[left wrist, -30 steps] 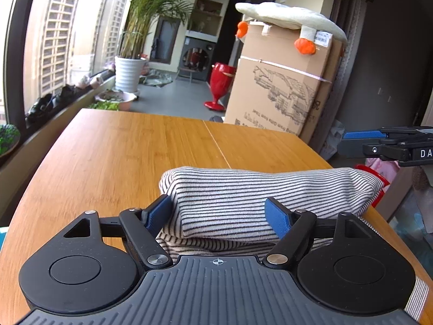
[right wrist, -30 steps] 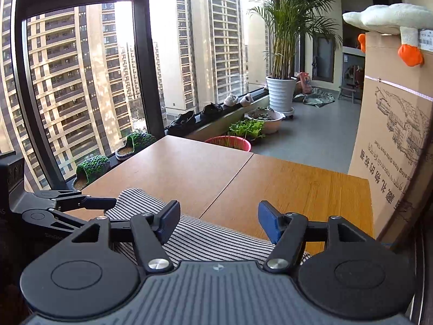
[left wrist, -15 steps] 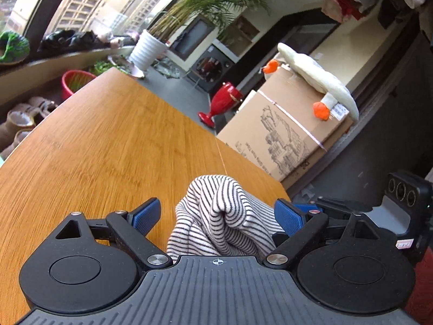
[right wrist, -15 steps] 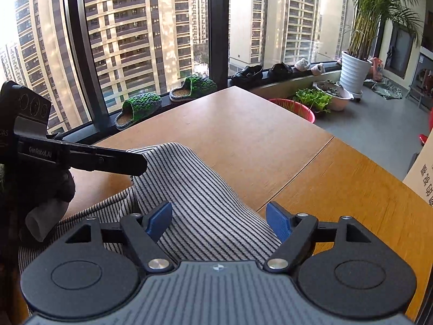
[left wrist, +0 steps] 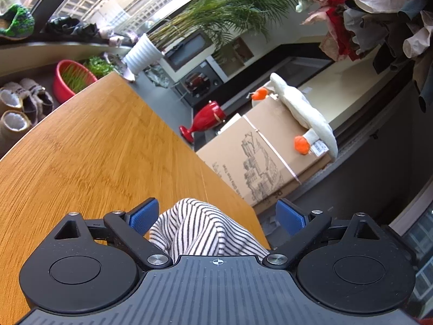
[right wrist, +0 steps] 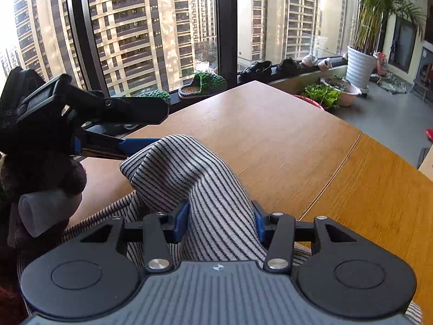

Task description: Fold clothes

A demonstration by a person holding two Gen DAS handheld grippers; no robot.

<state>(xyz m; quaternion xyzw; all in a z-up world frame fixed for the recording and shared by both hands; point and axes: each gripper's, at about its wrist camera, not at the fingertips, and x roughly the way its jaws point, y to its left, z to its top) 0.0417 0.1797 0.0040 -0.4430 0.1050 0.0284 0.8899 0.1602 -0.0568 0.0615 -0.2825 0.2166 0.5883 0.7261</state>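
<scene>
Your right gripper [right wrist: 220, 220], jaws just closing, pinches a raised ridge of the striped garment [right wrist: 189, 173] bunched on the wooden table [right wrist: 284, 135] near its edge, presumably to lift a fold, while your left gripper [left wrist: 216, 214], just opened wide, straddles the cloth untouched.

The striped cloth [right wrist: 189, 173] lies bunched on the table [right wrist: 284, 135], near its edge. The right gripper [right wrist: 220, 220] has the cloth between its two fingers. The left gripper [right wrist: 130, 124] is to its left, beside the cloth's top. Slippers [right wrist: 203, 85] sit on the window ledge behind the table. A box [left wrist: 259, 159] stands beyond the table, with a soft toy [left wrist: 303, 113] lying on it.
</scene>
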